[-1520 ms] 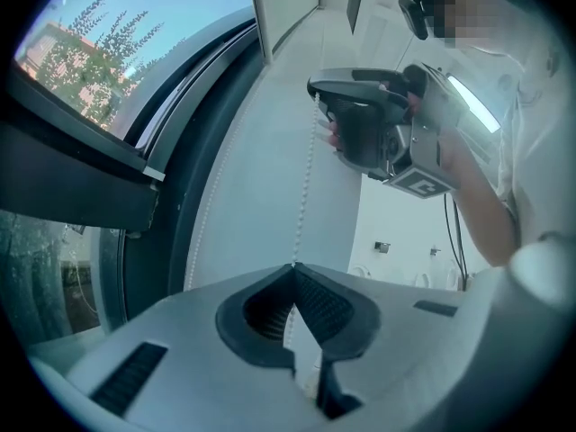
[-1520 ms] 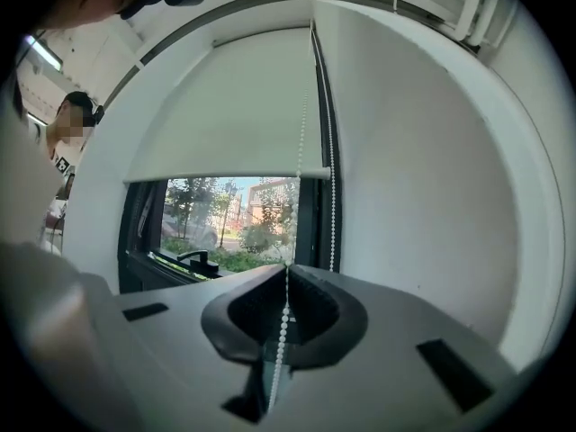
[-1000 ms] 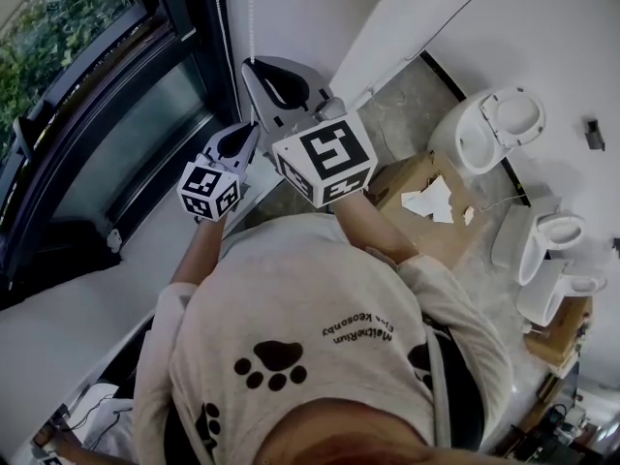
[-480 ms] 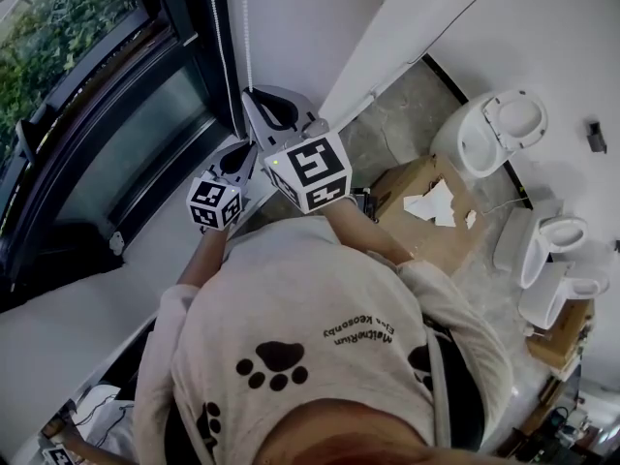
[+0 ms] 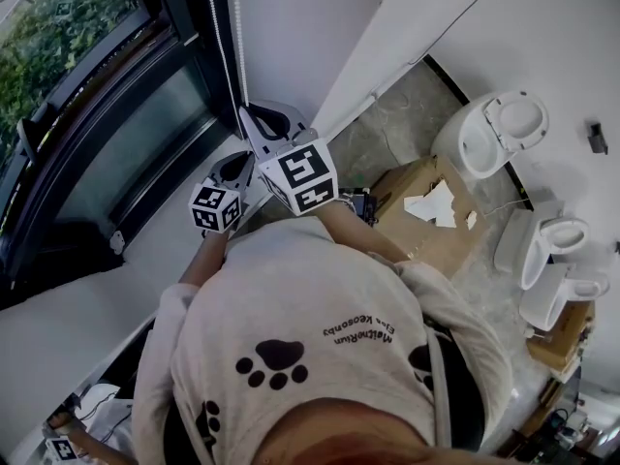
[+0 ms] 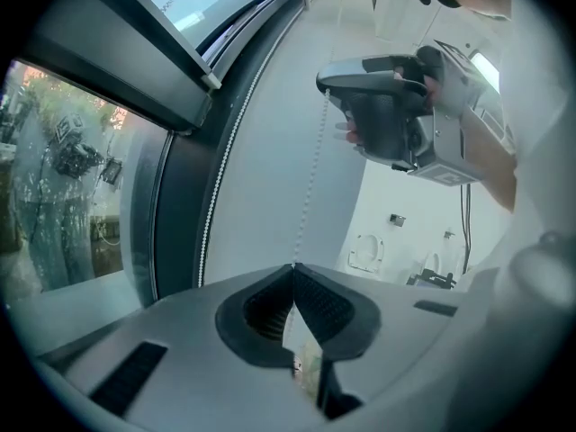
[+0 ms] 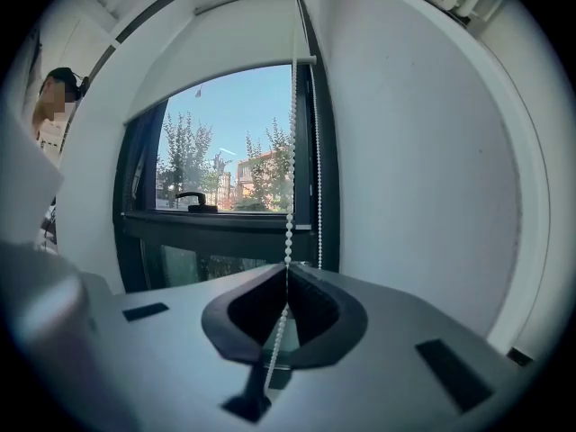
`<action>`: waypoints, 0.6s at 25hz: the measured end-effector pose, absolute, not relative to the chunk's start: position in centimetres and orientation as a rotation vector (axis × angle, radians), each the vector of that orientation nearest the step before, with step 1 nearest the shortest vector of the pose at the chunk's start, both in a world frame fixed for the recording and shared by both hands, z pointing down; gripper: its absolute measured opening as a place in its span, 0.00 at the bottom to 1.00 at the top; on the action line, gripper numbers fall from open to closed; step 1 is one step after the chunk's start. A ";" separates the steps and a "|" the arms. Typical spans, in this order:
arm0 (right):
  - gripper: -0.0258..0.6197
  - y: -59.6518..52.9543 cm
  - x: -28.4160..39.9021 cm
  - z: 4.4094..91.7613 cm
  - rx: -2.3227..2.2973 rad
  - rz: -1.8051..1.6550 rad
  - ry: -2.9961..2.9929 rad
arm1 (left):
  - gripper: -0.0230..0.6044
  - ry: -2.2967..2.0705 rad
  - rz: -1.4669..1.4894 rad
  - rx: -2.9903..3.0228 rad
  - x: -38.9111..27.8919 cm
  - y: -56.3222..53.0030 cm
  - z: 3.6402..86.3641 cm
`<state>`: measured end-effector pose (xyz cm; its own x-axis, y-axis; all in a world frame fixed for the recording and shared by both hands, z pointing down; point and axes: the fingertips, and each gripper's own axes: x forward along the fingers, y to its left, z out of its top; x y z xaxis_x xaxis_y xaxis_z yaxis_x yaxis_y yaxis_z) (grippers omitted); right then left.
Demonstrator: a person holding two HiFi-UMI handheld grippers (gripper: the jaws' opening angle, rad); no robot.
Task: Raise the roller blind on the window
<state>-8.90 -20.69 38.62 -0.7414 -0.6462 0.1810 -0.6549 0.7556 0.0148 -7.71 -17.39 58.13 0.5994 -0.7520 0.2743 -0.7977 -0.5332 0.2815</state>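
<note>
**Left gripper** [image 6: 292,266]: you are holding it with the jaws closed on the chain [image 6: 310,187], pinching one bead strand at the tips.

**Right gripper** [image 7: 288,266]: you are clamping the same strand just above the left (the left gripper view is showing the strand dropping from the right's tips to the left's).

**Chain:** two white strands are hanging beside the dark frame of the window [image 5: 107,114], near the corner of the wall [image 5: 300,27]. The gripped strand is trailing loose under the right jaws, and the other is hanging free just beside it.

**Blind** [image 7: 216,52]: what looks like a white sheet is covering the top of the window, while the glass below is showing trees and sky.

**Floor:** a toilet [image 5: 499,124] and a box [image 5: 426,206] are sitting to your right, well apart from the window
</note>
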 end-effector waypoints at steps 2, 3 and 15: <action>0.05 -20.7 -8.8 38.7 1.040 0.076 -2.780 | 0.05 -1.237 0.174 2.455 -7.5 -17.3 58.2; 0.05 -20.7 -8.8 38.7 1.041 0.077 -2.780 | 0.05 -1.225 0.178 2.464 -7.4 -17.2 58.2; 0.05 -20.9 -8.3 38.7 1.035 0.088 -2.791 | 0.22 -1.181 -0.052 2.553 -9.4 -17.9 47.4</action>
<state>-8.34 -20.91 38.74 -0.7470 -0.6420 0.1727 -0.6516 0.7586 0.0015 -9.40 -17.86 47.39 0.6562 -0.7476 0.1024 -0.7357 -0.6037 0.3071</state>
